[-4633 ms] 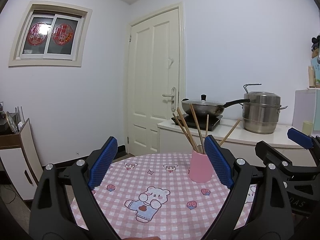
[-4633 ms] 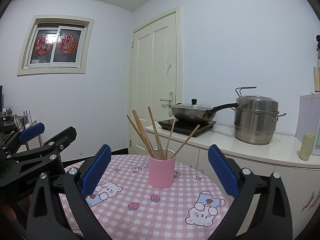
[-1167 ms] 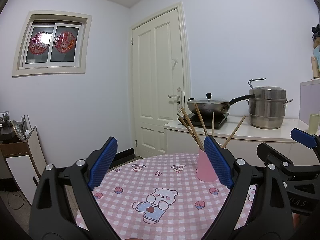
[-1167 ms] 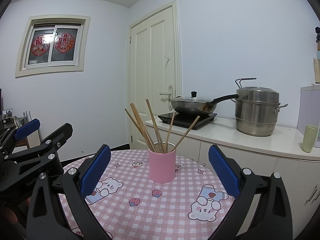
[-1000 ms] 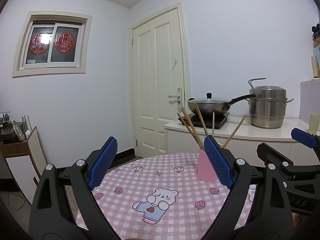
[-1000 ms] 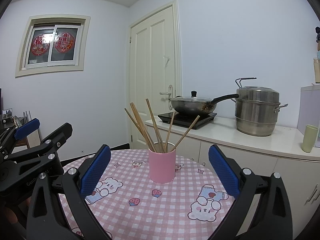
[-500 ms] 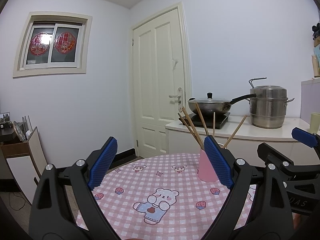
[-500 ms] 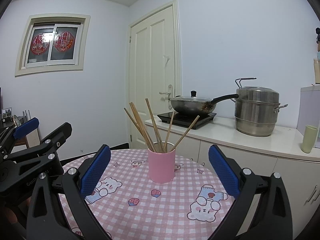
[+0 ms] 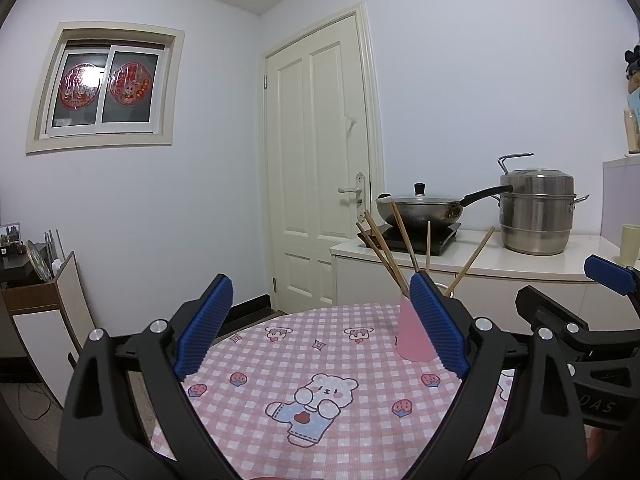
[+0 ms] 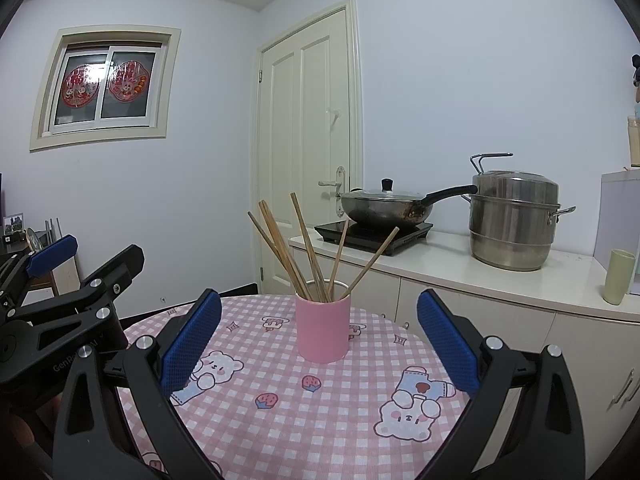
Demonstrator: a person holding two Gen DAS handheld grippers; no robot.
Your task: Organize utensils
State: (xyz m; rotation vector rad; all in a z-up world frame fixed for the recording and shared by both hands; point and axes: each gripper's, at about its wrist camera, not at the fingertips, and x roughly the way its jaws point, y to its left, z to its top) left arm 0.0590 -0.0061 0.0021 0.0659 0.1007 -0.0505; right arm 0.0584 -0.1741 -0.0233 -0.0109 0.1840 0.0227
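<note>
A pink cup [image 10: 322,328] stands upright on the round table with the pink checked cloth [image 10: 320,412]. Several wooden chopsticks [image 10: 304,244] fan out of it. In the right wrist view my right gripper [image 10: 320,344] is open, nothing between its blue pads, with the cup a little beyond and centred. In the left wrist view my left gripper [image 9: 320,332] is open and empty; its right finger hides part of the pink cup [image 9: 412,340], and the chopsticks [image 9: 394,254] show above. Each gripper appears at the edge of the other's view.
A counter [image 10: 500,280] behind the table carries a lidded wok [image 10: 384,208] on a black hob, a steel steamer pot [image 10: 512,220] and a pale green cup [image 10: 619,276]. A white door [image 10: 312,152] is shut. A low cabinet [image 9: 44,304] stands at the left wall.
Over the last second both views have barely shifted. Since 4.6 s ago both grippers have lowered and levelled slightly; the cup and chopsticks stay put.
</note>
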